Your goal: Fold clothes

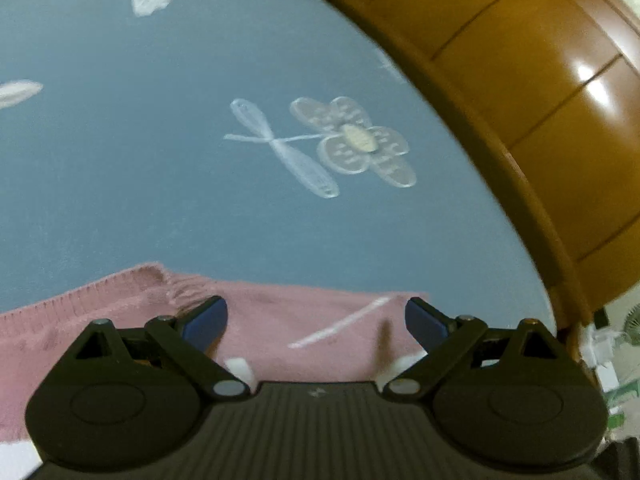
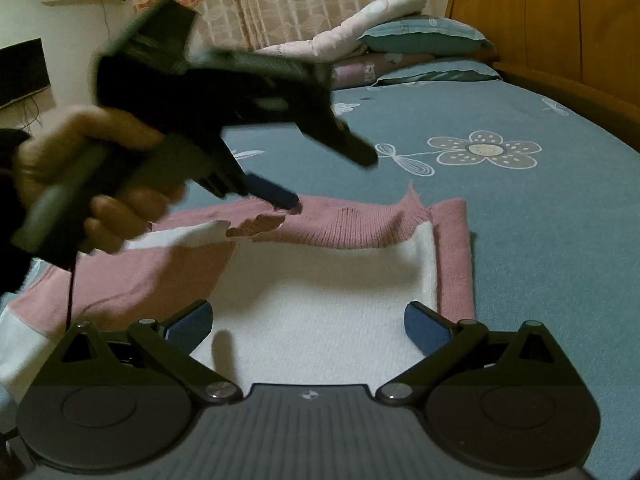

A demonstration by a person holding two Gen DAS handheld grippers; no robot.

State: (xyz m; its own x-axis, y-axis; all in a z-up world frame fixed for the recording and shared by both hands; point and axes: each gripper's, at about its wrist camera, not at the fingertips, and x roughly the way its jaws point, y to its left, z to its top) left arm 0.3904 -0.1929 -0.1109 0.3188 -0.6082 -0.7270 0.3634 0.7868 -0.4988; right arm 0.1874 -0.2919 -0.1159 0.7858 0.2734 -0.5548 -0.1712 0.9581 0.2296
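A pink-and-white sweater (image 2: 320, 280) lies partly folded on the blue flowered bedsheet (image 2: 520, 240), with its pink ribbed edge toward twelve o'clock. The right gripper (image 2: 308, 326) hovers over the white panel, its jaws wide apart and holding nothing. The left gripper (image 1: 316, 320), also spread wide and empty, hangs over the pink knit. Seen from the right wrist at ten o'clock it is motion-blurred and seems just above the cloth.

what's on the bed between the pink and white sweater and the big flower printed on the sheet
Nothing: between the sweater and the flower print lies only bare blue sheet, clearest in the right wrist view.
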